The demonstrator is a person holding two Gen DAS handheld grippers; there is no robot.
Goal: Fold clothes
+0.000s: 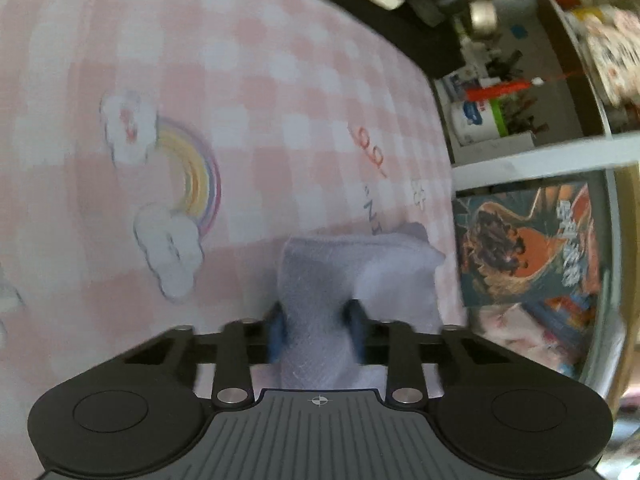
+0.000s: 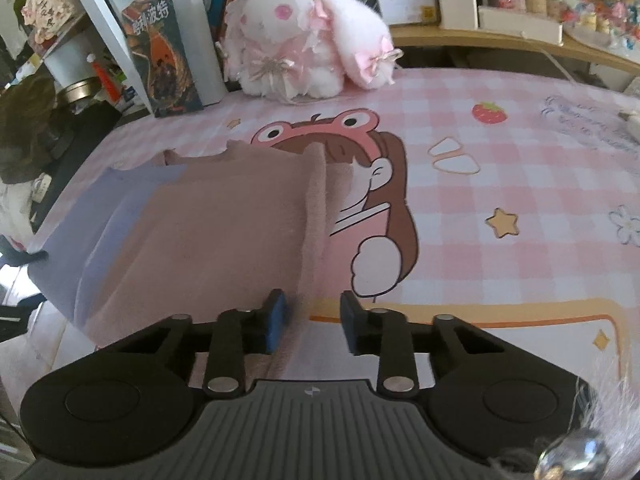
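Left gripper [image 1: 318,330]: your blue pads clamp a bunched pale lavender cloth [image 1: 320,280] above the pink checked mat [image 1: 240,100].
Right gripper [image 2: 313,326]: your fingers stand apart, empty, beside the dusty-pink folded garment [image 2: 224,232].

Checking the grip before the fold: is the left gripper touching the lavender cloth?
Touching. In the left wrist view both blue pads of the left gripper press into the lavender cloth, which bunches between them.
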